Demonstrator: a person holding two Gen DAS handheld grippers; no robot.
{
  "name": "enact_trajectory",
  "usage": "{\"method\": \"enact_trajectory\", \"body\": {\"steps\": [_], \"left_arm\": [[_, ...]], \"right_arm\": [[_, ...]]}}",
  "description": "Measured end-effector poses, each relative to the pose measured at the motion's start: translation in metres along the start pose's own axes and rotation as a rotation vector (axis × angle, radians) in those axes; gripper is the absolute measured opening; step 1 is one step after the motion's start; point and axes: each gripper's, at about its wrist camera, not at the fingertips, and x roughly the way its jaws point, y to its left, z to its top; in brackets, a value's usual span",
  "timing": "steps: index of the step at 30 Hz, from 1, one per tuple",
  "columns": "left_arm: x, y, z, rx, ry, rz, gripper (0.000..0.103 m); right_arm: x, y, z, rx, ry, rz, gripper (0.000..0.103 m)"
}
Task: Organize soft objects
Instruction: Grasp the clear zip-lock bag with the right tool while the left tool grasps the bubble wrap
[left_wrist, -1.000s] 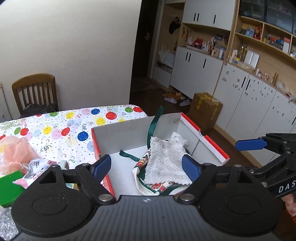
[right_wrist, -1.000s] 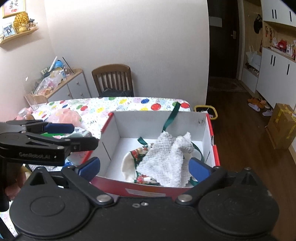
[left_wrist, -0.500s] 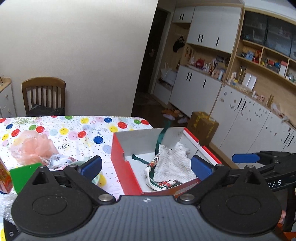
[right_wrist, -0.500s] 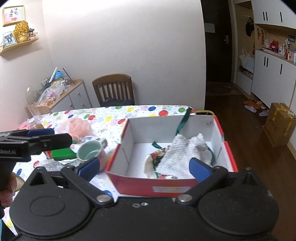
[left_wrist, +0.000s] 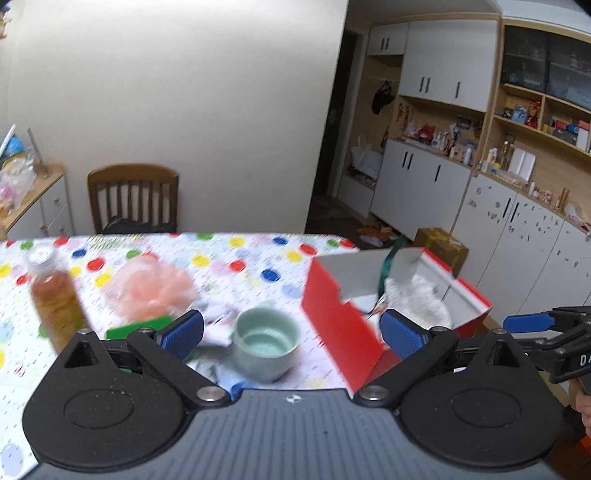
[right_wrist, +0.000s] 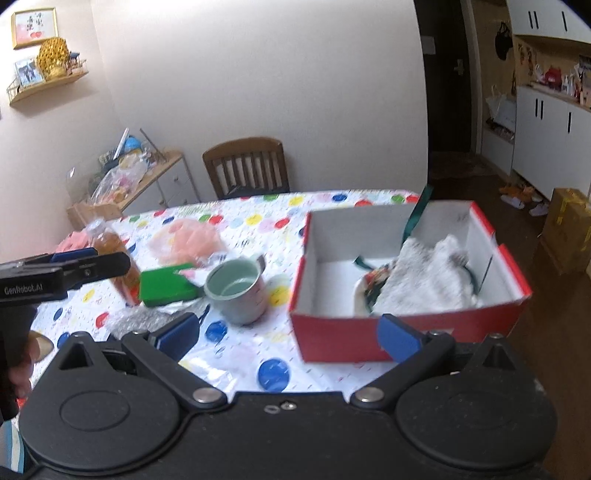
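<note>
A red box (right_wrist: 406, 332) with a white inside stands on the right of the table; it holds a white fluffy cloth (right_wrist: 424, 280) over a patterned cloth (right_wrist: 373, 284) and a green ribbon (right_wrist: 413, 218). The box also shows in the left wrist view (left_wrist: 340, 325). A pink mesh puff (left_wrist: 151, 291) (right_wrist: 188, 240) lies on the dotted tablecloth, left of the box. My left gripper (left_wrist: 291, 332) is open and empty, above a pale green cup (left_wrist: 264, 343). My right gripper (right_wrist: 288, 332) is open and empty, in front of the box's near-left corner.
A pale green cup (right_wrist: 236, 288), a green block (right_wrist: 166, 284), a bottle of amber liquid (left_wrist: 55, 302) and crinkled wrappers (right_wrist: 133, 317) lie left of the box. A wooden chair (right_wrist: 247, 166) stands behind the table. A cardboard box (right_wrist: 569, 229) sits on the floor, right.
Both grippers have pulled back and left from over the box; the cup, puff, bottle and green block have come into view. The cloths stay in the box.
</note>
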Motion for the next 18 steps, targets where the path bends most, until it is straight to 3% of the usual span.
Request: {"method": "enact_trajectory", "body": {"steps": [9,18], "left_arm": [[-0.010,0.059,-0.036,-0.073,0.037,0.001,0.103],[-0.006,0.103,-0.073,-0.084,0.123,0.078,0.103]], "right_arm": [[0.031,0.041,-0.036,-0.016,0.098,0.012,0.102],[0.068,0.068,-0.067,-0.046,0.198,-0.004,0.095]]}}
